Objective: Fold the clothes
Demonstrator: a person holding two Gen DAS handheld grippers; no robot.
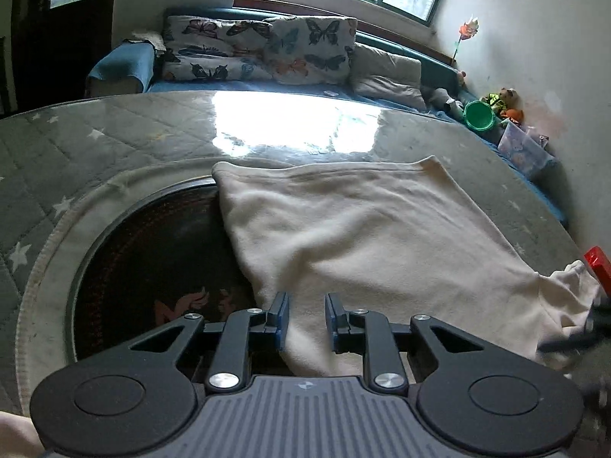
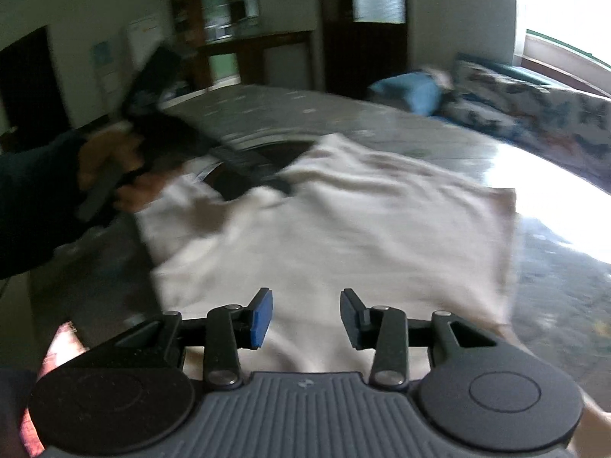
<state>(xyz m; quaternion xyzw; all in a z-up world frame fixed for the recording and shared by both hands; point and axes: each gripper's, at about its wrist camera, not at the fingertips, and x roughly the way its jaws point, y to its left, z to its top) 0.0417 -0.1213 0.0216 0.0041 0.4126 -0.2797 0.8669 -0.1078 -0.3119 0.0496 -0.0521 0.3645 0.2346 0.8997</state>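
Note:
A cream garment [image 1: 382, 236] lies spread on the table, partly over its dark round glass centre [image 1: 152, 259]. My left gripper [image 1: 307, 318] hovers low over the garment's near left edge, its jaws a little apart with only cloth beneath them. In the right wrist view the same garment [image 2: 362, 229] is blurred. A hand [image 2: 110, 175] holds the left gripper [image 2: 280, 187] there, at the cloth's far left edge. My right gripper [image 2: 305, 316] stands open above the near part of the cloth, with nothing pinched. At the right edge of the left wrist view it is a dark blur [image 1: 584, 337] beside a bunched corner.
A grey quilted star-pattern cover [image 1: 76, 160] rings the table. Behind stands a blue sofa with butterfly cushions [image 1: 259, 49]. A green bowl [image 1: 477, 114], toys and a plastic box [image 1: 523, 149] line the right wall. A red object [image 1: 595, 267] shows at the right edge.

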